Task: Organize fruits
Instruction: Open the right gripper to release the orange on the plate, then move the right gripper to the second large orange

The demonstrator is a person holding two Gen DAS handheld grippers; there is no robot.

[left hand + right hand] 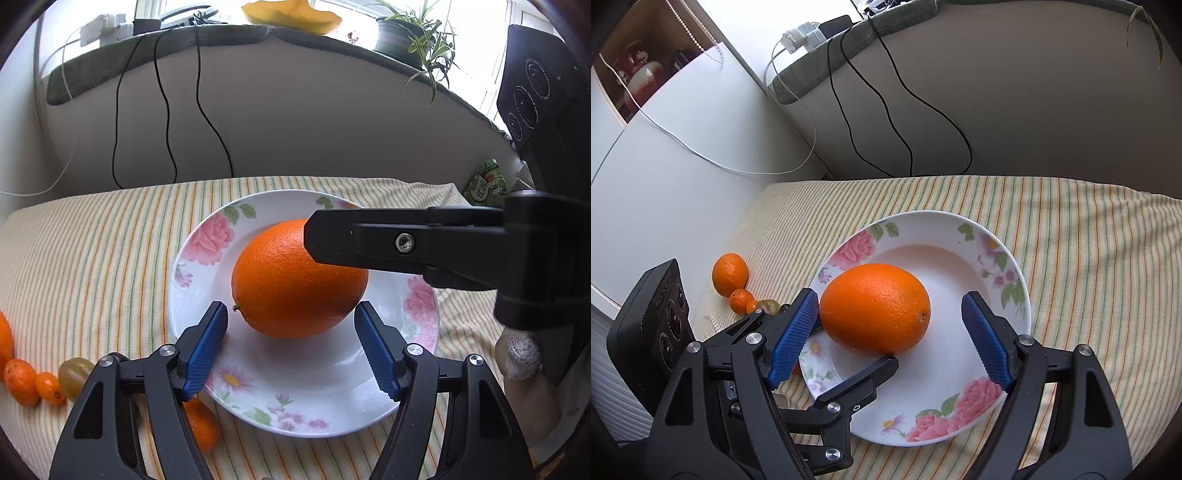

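Note:
A large orange (295, 280) (875, 323) lies on a white plate with pink flowers (207, 240) (960, 266) on the striped cloth. My left gripper (291, 314) is open, its blue pads just short of the orange on either side. My right gripper (890, 301) is open around the orange, its left pad close to or touching the fruit; one of its fingers (332, 240) crosses the left wrist view from the right. Small fruits lie left of the plate: a mandarin (730, 274), kumquats (22, 382) (740, 300) and a green grape (74, 374) (770, 305).
Another small orange fruit (203, 424) lies under my left gripper by the plate rim. The cloth-covered table (1089, 258) stands against a wall with hanging cables (166, 110). A potted plant (406, 33) and chargers sit on the sill. A white cabinet (683, 147) stands left.

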